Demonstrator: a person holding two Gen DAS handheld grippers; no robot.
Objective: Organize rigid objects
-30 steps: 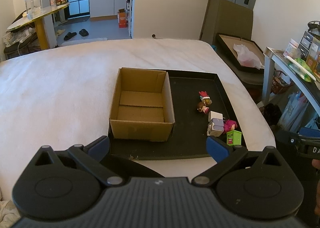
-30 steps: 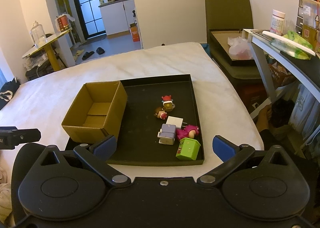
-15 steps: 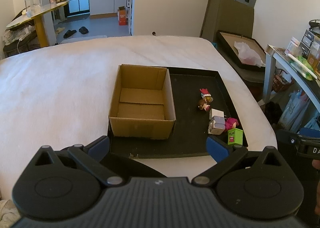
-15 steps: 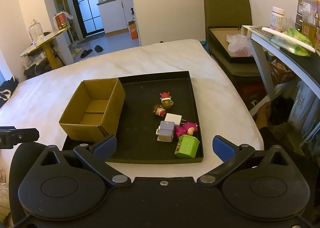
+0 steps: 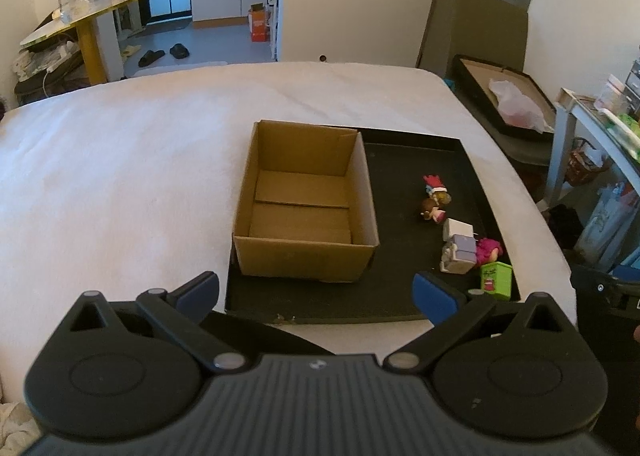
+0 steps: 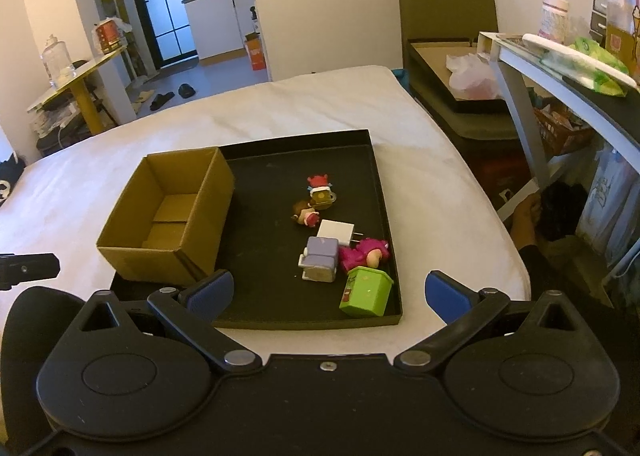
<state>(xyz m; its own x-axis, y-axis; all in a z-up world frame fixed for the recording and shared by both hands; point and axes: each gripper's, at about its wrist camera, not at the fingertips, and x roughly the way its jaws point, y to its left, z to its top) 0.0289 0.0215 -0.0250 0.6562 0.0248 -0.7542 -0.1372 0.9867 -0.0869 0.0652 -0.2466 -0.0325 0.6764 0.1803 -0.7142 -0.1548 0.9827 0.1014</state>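
With both the left claw (image 5: 316,292) and right claw (image 6: 328,292) spread empty, approach the green cube (image 6: 365,291) beside the cardboard box (image 6: 168,216), lowering straight and squeezing its flat sides.

White bed (image 5: 120,184) carries black tray (image 6: 376,192) near right edge. Tray flat on bedding, holds open cardboard box (image 6: 168,224) on its left part, small toys on right part.
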